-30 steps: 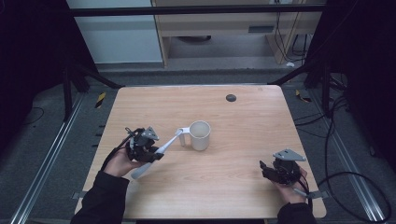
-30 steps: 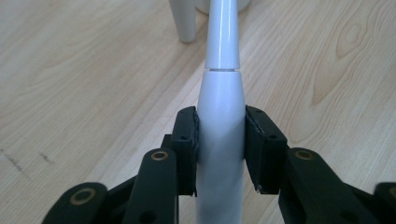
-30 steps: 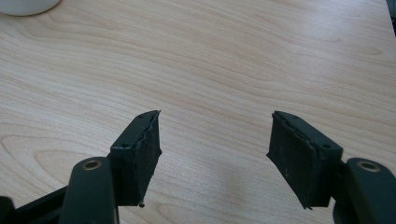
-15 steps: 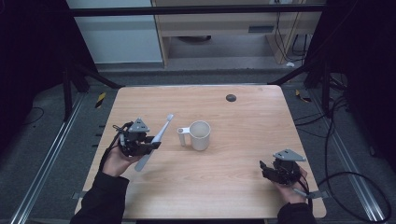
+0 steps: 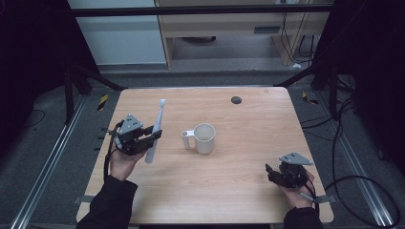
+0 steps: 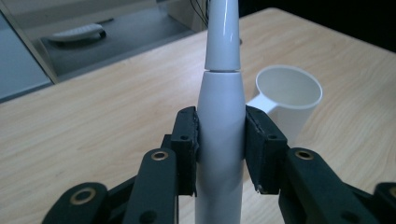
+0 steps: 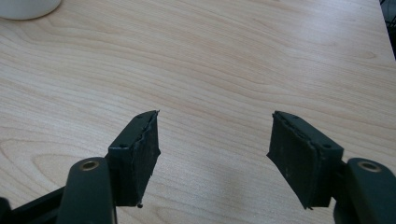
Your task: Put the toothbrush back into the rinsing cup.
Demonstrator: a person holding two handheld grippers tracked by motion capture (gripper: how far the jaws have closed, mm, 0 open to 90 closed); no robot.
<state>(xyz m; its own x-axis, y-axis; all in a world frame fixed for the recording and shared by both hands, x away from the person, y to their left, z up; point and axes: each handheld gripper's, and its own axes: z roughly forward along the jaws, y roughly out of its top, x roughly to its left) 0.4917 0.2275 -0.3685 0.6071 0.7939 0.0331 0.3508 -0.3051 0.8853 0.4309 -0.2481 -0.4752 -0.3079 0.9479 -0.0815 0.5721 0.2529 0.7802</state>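
A white electric toothbrush (image 5: pixel 156 129) (image 6: pixel 220 121) stands nearly upright in my left gripper (image 5: pixel 143 139) (image 6: pixel 219 140), whose pads are shut on its thick handle. Its slim head points up and away over the left part of the table. A white mug (image 5: pixel 204 138) (image 6: pixel 289 100) with its handle turned left sits near the table's middle, to the right of the toothbrush and apart from it. My right gripper (image 5: pixel 281 174) (image 7: pixel 215 156) rests low at the front right corner, jaws open and nothing between them. A bit of the mug (image 7: pixel 25 8) shows at the top left of the right gripper view.
A small dark round spot (image 5: pixel 236 99) lies on the wooden table (image 5: pixel 248 191) near its back edge. Beyond the table stand a low shelf and dark frame posts; cables run on the floor at the right.
My left gripper has risen and turned the toothbrush from lying slanted toward the mug to pointing up and away. The right gripper has stayed in place.
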